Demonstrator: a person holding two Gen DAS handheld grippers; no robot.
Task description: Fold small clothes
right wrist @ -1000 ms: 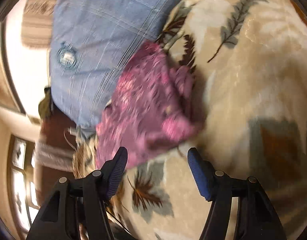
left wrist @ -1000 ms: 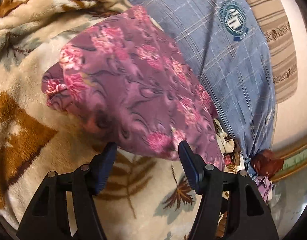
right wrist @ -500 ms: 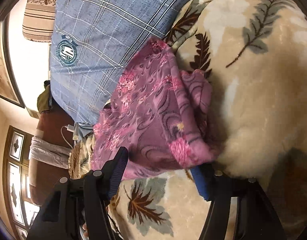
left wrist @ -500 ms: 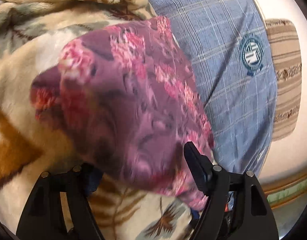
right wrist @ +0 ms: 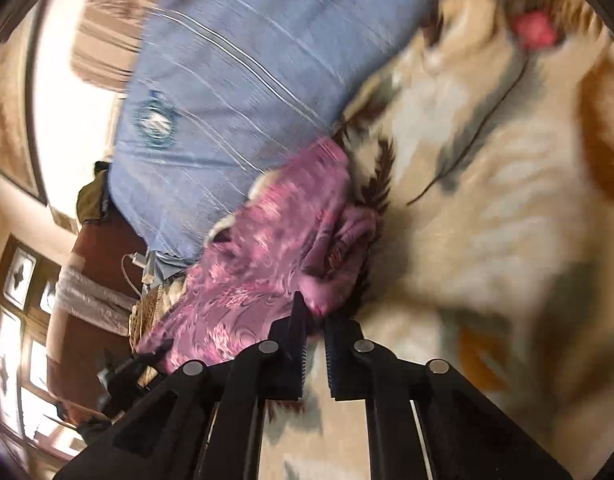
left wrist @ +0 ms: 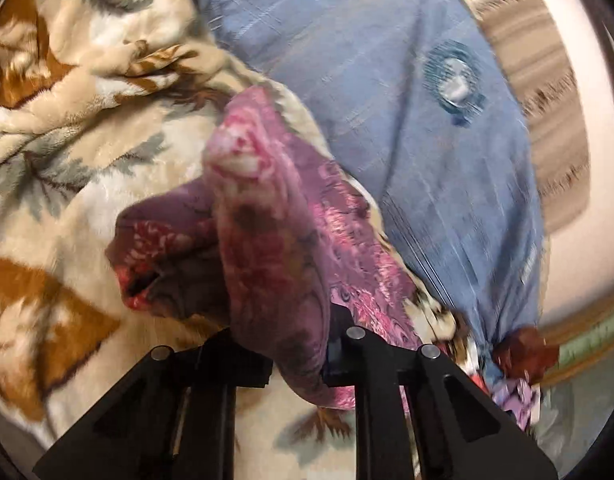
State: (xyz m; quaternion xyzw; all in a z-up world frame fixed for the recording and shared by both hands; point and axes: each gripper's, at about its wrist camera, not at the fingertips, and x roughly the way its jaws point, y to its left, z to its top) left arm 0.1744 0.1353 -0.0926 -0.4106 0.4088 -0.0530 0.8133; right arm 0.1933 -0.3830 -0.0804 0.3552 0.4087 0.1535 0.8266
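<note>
A small purple and pink floral garment (left wrist: 275, 240) lies bunched on a cream leaf-patterned blanket (left wrist: 67, 184). My left gripper (left wrist: 297, 354) is shut on the garment's near edge, and the cloth bulges up between the jaws. In the right wrist view the same garment (right wrist: 267, 248) lies beside the blanket (right wrist: 487, 200). My right gripper (right wrist: 315, 320) is shut on its near corner. The left gripper's fingertips are hidden by the cloth. Both views are blurred by motion.
A blue checked pillow with a round crest (left wrist: 407, 80) lies right behind the garment, also in the right wrist view (right wrist: 235, 80). A striped cushion (left wrist: 547, 120) leans on the wall. A dark red seat with a charger cable (right wrist: 103, 256) stands at the left.
Both grippers went from open around the garment's edges to shut on it. The cloth now rises in a fold between them.
</note>
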